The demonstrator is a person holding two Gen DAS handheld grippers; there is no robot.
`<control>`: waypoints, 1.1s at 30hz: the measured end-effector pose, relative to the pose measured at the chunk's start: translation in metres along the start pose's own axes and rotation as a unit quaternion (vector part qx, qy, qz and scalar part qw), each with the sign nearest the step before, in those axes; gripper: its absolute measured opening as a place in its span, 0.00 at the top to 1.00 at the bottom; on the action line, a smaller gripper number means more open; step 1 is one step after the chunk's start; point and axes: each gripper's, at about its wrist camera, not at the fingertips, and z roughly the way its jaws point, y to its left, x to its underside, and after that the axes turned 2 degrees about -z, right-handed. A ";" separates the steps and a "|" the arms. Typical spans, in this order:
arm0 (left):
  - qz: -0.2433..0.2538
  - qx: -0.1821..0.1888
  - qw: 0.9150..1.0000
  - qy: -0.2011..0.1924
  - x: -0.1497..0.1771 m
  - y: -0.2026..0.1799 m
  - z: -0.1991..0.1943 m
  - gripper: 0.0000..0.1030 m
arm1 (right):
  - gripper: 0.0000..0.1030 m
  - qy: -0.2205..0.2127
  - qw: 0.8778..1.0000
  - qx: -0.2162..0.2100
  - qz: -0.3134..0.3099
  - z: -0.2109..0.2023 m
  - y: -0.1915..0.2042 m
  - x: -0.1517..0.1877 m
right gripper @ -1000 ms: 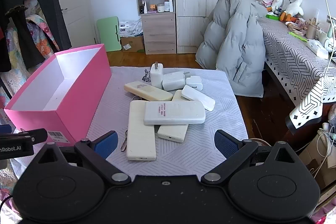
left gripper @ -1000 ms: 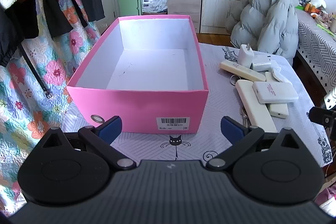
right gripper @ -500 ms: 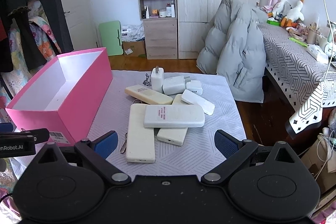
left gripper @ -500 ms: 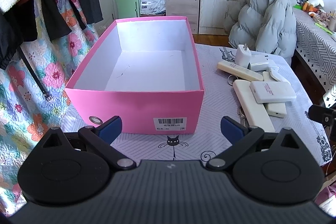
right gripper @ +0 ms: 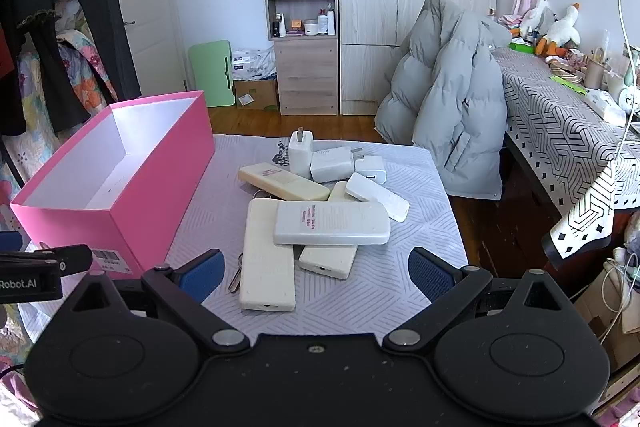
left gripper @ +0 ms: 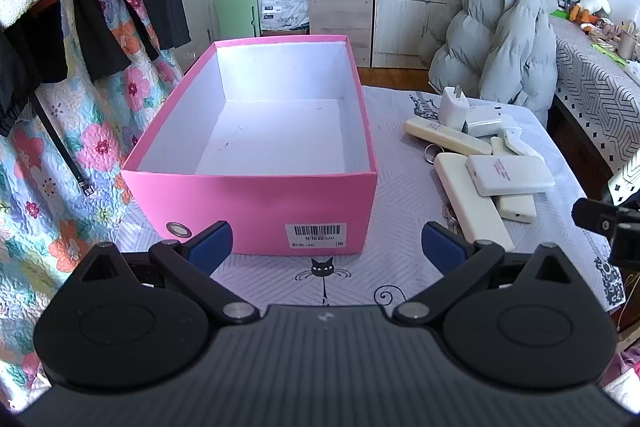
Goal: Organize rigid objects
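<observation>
the left gripper (left gripper: pixel 326 247) has its blue-padded fingers (left gripper: pixel 210 241) spread wide with nothing between them, hovering just short of the near end wall of the pink box (left gripper: pixel 256 205). the box sits open at 12 o'clock from that gripper, white inside and holding nothing, a barcode label (left gripper: pixel 316 234) on its near face. out at 2 o'clock lies a pile of white and cream power banks and chargers (left gripper: pixel 486 163) on the pale patterned tablecloth (left gripper: pixel 400 195).

the right gripper (right gripper: pixel 314 273) is likewise spread wide and empty, low over the cloth. at 12 o'clock, just ahead of its fingers (right gripper: pixel 430 273), lies a long cream power bank (right gripper: pixel 266 263); a flat white power bank (right gripper: pixel 332 223) rests across its far end and over another cream one (right gripper: pixel 329 260). beyond these are a cream bar (right gripper: pixel 282 181), a slim white block (right gripper: pixel 377 196) and three white plug chargers (right gripper: pixel 332 163), one upright. the pink box stands at 10 o'clock, apart from the pile. a grey puffer jacket (right gripper: pixel 450 99) hangs at 1 o'clock past the table edge.
</observation>
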 end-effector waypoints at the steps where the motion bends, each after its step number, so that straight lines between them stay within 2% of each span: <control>1: 0.000 0.000 1.000 -0.001 0.000 0.000 0.000 0.01 | 0.03 0.000 1.000 0.000 0.000 0.000 0.000 0.000; 18: 0.000 0.007 1.000 -0.005 0.001 0.000 0.001 0.02 | 0.03 0.002 1.000 0.002 -0.007 0.003 0.004 0.001; 24: -0.003 0.003 1.000 -0.004 0.004 0.000 0.006 0.01 | 0.03 0.001 1.000 -0.001 -0.006 0.002 0.009 -0.001; 33: 0.000 -0.010 1.000 -0.021 0.006 0.000 0.005 0.01 | 0.03 -0.002 1.000 0.004 -0.014 0.002 0.010 -0.002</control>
